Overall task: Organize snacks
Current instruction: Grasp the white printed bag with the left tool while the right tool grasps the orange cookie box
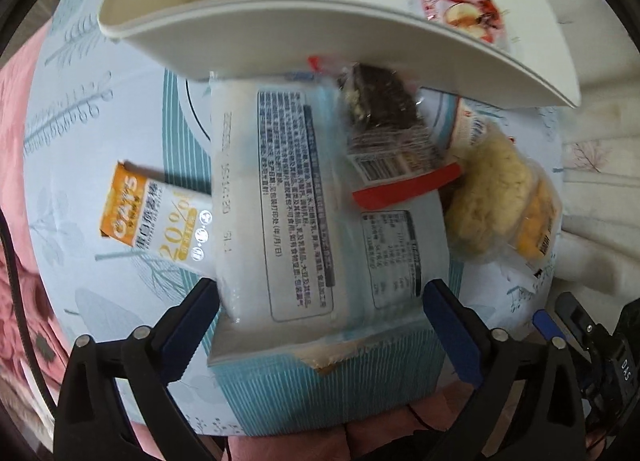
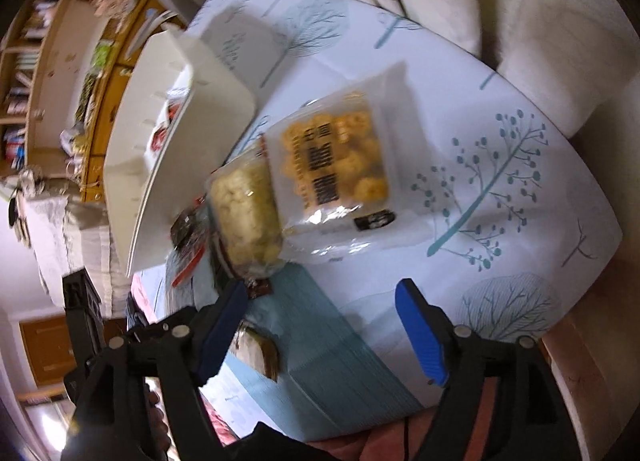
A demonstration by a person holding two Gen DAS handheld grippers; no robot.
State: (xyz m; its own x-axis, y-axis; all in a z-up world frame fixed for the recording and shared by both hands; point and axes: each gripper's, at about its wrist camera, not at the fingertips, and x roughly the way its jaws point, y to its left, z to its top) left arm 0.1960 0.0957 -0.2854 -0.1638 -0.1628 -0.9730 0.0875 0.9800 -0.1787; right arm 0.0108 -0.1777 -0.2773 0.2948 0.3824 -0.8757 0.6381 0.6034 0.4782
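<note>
A large white-and-blue snack pack [image 1: 296, 213] lies on the patterned tablecloth, and my open left gripper [image 1: 320, 301] straddles its near end. A dark chocolate bar in clear wrap [image 1: 380, 121] lies on its far corner. An orange oats bar [image 1: 148, 213] lies left of it. A pale puffed cake [image 1: 492, 197] and an orange-filled packet [image 1: 536, 213] lie to the right. The white bin [image 1: 320, 33] behind holds several snacks. My open right gripper [image 2: 320, 301] hovers near the puffed cake [image 2: 248, 217] and the orange packet [image 2: 340, 157].
The white bin [image 2: 176, 149] stands on the cloth beside the snacks. A pink flowered cover [image 1: 20, 221] lies to the left. Cream cushions [image 2: 520, 1] sit beyond the table. A wooden shelf [image 2: 60, 81] is in the background.
</note>
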